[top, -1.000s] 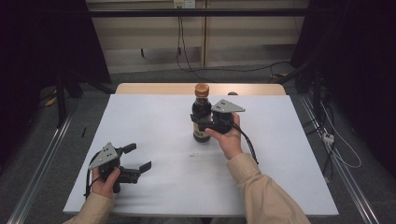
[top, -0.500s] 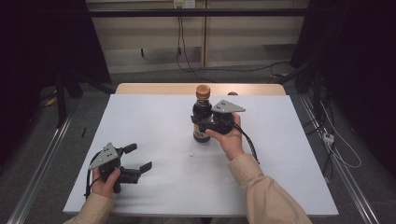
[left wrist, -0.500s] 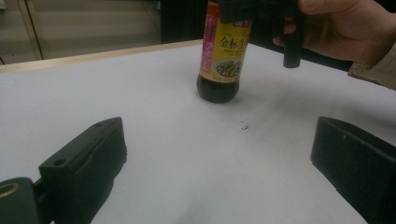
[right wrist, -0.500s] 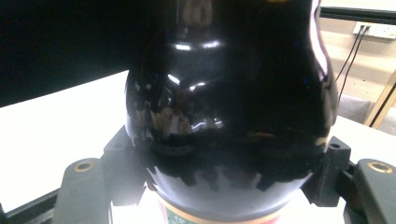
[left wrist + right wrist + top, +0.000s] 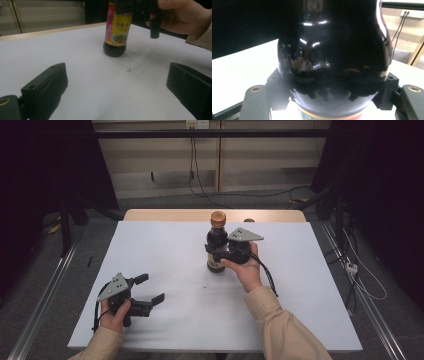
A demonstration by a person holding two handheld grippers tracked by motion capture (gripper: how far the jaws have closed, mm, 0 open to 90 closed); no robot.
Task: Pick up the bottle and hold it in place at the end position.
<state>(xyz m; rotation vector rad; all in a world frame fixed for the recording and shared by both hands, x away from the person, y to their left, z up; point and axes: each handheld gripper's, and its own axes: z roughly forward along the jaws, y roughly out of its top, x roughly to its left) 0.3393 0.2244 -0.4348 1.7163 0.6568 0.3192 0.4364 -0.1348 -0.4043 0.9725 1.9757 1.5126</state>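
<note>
The bottle (image 5: 216, 246) stands upright on the tabletop (image 5: 165, 250), nearer the far edge than the near one and a little right of the middle. It is a dark sauce bottle with a brown cap (image 5: 217, 218) and a yellow label (image 5: 120, 25). The right gripper (image 5: 220, 252) has its jaws closed around the bottle's body, above the label, which gives a grip on the widest, steadiest part while the base rests on the surface. In the right gripper view the dark glass (image 5: 334, 57) sits tight between the two black jaws. Whether the bottom is fully down or just lifted is hard to judge from the high view, though the left gripper view suggests it is resting on the table.

The left gripper (image 5: 150, 289) rests near the near left corner, well apart from the bottle, jaws wide open and holding nothing. It points toward the bottle, probably kept ready to help, perhaps with the cap, once the right side has the bottle steady. A small dark speck (image 5: 204, 286) lies on the tabletop between the two grippers.
</note>
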